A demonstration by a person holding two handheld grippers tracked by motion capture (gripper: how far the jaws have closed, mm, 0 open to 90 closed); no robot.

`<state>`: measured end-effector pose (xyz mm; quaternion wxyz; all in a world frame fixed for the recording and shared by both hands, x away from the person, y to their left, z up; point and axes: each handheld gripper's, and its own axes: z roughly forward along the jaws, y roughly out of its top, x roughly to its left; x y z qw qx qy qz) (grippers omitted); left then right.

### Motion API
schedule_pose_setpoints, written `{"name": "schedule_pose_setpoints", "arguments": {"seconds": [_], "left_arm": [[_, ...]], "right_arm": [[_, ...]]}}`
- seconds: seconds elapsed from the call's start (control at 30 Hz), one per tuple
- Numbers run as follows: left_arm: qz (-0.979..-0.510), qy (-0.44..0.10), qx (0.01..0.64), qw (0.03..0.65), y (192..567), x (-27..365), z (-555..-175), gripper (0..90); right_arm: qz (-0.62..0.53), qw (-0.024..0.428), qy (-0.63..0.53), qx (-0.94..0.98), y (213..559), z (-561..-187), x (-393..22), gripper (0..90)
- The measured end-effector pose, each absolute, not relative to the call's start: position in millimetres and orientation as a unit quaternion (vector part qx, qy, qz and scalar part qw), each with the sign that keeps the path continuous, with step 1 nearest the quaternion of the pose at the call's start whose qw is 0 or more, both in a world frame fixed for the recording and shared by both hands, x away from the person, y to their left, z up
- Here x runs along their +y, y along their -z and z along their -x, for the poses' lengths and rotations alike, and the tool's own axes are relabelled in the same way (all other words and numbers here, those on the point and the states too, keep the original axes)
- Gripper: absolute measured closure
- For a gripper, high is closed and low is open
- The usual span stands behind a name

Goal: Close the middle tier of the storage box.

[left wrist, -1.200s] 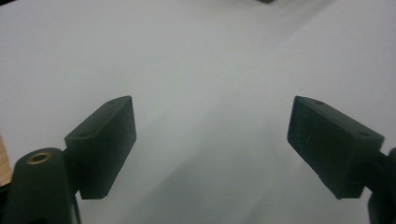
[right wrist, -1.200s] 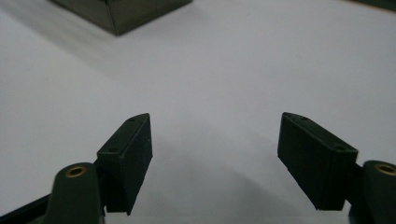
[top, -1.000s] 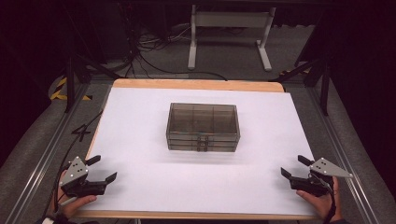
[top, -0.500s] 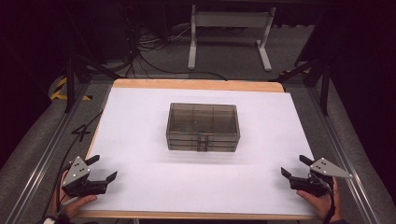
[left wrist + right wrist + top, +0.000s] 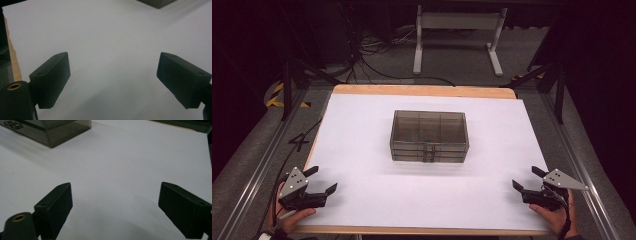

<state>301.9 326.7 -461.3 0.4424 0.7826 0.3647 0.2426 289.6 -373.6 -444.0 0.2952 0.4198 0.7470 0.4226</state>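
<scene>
A smoky see-through plastic box (image 5: 429,136) with inner dividers and two front latches sits shut in the middle of the white table (image 5: 362,130). My left gripper (image 5: 323,180) rests at the near left corner, open, with nothing between its jaws. At the near right corner my right gripper (image 5: 526,177) is also open and holds nothing. In the left gripper view the left gripper (image 5: 113,62) stands over bare white surface, with a corner of the box (image 5: 157,2) at the top. In the right gripper view the box (image 5: 62,130) lies far ahead to the left of the right gripper (image 5: 115,188).
The white sheet covers a wooden tabletop whose edge (image 5: 422,90) shows at the back. Metal rails (image 5: 257,175) run along both sides. Cables (image 5: 377,55) and a white stand (image 5: 457,35) lie on the floor beyond the table.
</scene>
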Motion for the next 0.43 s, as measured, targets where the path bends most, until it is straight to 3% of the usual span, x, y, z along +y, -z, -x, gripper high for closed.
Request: {"name": "schedule_pose_setpoints", "arguments": {"seconds": [0.43], "left_arm": [[-0.783, -0.237, 0.371, 0.440, 461.3, 327.0, -303.6, 12.4]], "right_arm": [[-0.419, 0.293, -0.423, 0.748, 443.9, -289.7, -373.8, 12.6]]}}
